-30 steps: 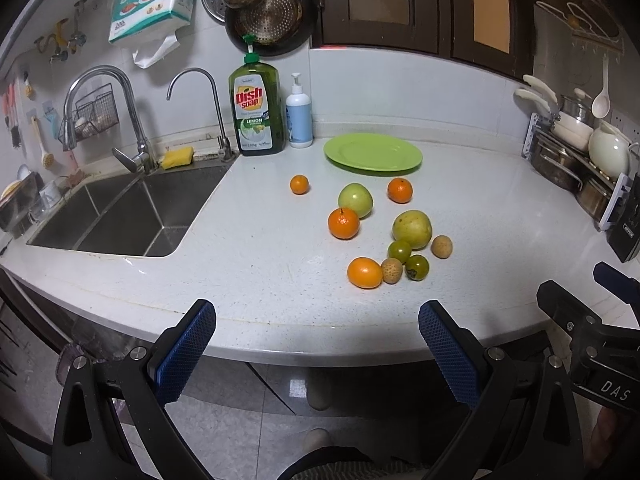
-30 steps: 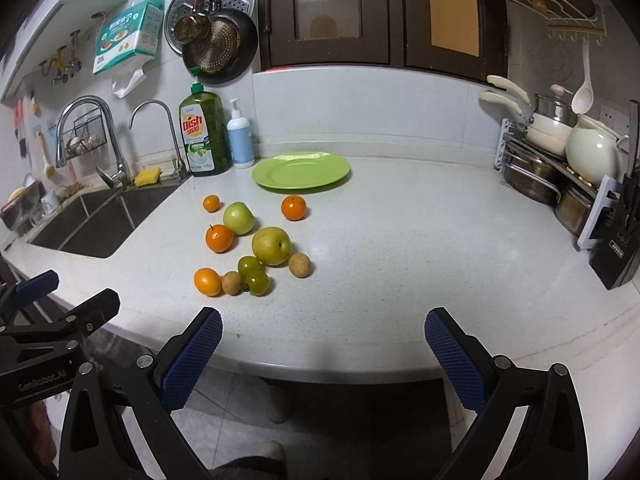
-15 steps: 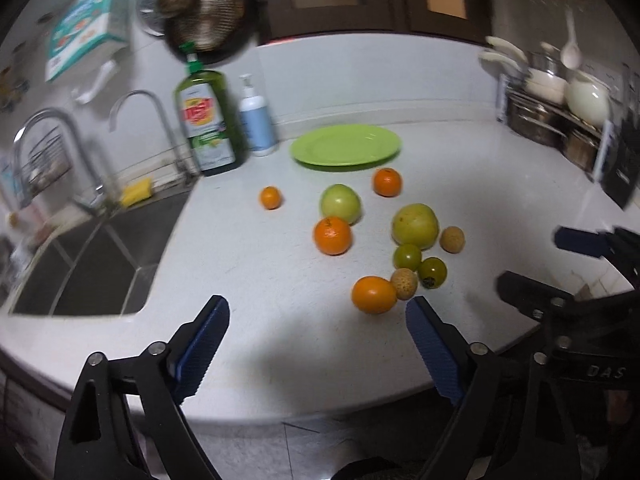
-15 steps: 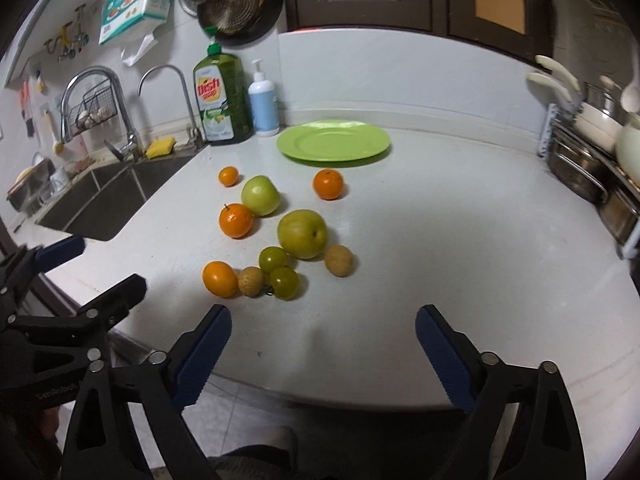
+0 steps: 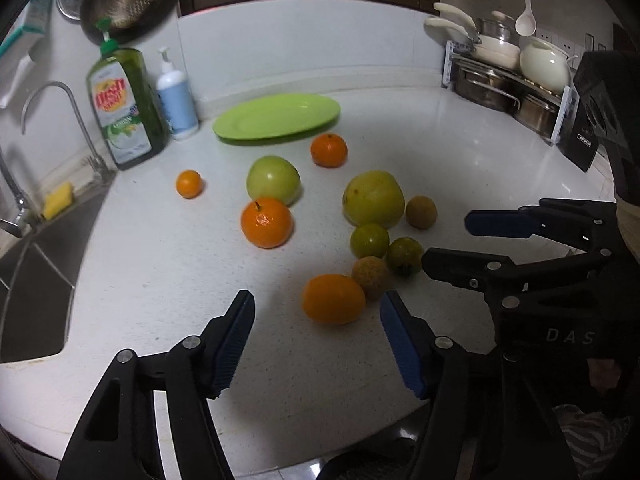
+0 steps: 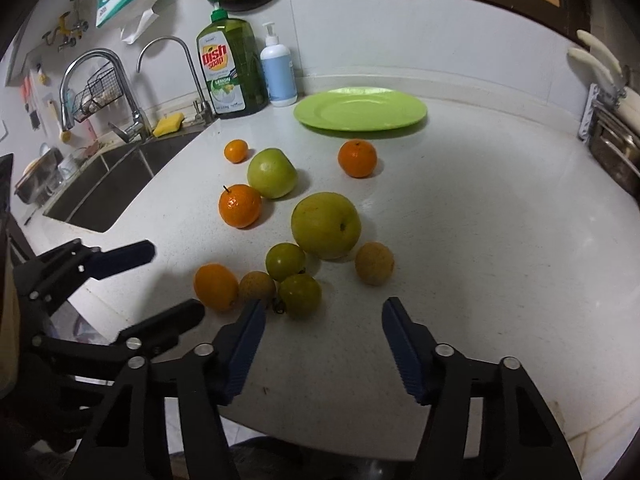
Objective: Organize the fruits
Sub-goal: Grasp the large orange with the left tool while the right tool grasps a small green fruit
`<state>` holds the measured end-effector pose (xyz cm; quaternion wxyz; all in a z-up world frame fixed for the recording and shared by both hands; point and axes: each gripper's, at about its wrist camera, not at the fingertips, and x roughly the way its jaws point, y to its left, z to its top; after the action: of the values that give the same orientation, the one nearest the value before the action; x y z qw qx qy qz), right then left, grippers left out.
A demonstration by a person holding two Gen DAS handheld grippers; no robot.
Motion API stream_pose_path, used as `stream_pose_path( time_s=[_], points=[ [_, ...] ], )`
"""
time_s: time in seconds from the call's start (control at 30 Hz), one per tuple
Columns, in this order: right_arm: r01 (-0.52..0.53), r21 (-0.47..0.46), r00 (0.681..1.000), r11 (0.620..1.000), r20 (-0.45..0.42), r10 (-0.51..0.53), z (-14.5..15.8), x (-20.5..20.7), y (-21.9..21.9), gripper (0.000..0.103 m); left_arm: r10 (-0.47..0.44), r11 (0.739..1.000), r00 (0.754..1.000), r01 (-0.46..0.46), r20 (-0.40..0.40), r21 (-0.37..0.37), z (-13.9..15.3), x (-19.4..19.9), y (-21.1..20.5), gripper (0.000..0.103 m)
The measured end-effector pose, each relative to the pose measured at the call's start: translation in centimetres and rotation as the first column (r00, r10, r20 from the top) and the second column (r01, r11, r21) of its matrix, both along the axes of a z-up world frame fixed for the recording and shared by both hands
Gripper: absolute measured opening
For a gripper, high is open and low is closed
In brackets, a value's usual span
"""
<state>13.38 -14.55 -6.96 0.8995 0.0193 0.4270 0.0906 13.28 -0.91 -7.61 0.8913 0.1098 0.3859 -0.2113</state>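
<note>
Several fruits lie loose on the white counter (image 5: 460,152): oranges, green apples, small green and brown fruits. An empty green plate (image 5: 276,117) stands behind them; it also shows in the right wrist view (image 6: 360,109). My left gripper (image 5: 317,340) is open and empty, just short of the nearest orange (image 5: 333,298). My right gripper (image 6: 323,346) is open and empty, just short of a small green fruit (image 6: 300,294) and near a brown fruit (image 6: 374,263). Each gripper shows in the other's view: the right one (image 5: 460,246) and the left one (image 6: 176,282).
A sink (image 6: 100,188) with taps lies at the left. A dish soap bottle (image 6: 232,68) and a blue pump bottle (image 6: 278,72) stand by the wall. A rack of pots (image 5: 504,76) and a black knife block (image 5: 596,112) stand at the right.
Both grippers have moved forward over the counter edge and closer to the fruits. They have stayed open. The fruits have not moved.
</note>
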Motion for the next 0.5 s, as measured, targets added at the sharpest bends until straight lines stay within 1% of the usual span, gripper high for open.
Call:
stream_pose_path(
  time_s=[0.17, 0.3, 0.43, 0.5],
  points=[
    [-0.022, 0.025, 0.999, 0.999, -0.029, 0.022, -0.6, 0.9, 0.3, 0.049, -0.013, 1.000, 0.999, 0.013, -0.034, -0.015, -0.6, 0.9, -0.2, 0.057],
    [-0.027, 0.036, 0.999, 0.999, -0.042, 0.028, -1.0, 1.6, 0.3, 0.046, -0.022, 0.999, 0.998, 0.020, -0.051, -0.028, -0.8, 1.4, -0.3, 0.053],
    [-0.038, 0.054, 0.997, 0.998, -0.059, 0.041, -1.2, 2.2, 0.4, 0.045, -0.029, 0.999, 0.998, 0.027, -0.064, -0.033, -1.0, 1.8, -0.5, 0.047],
    [-0.044, 0.062, 0.996, 0.997, -0.071, 0.049, -1.4, 2.7, 0.5, 0.041, -0.029, 0.999, 0.996, 0.026, -0.082, -0.044, -1.2, 2.0, -0.5, 0.046]
  ],
)
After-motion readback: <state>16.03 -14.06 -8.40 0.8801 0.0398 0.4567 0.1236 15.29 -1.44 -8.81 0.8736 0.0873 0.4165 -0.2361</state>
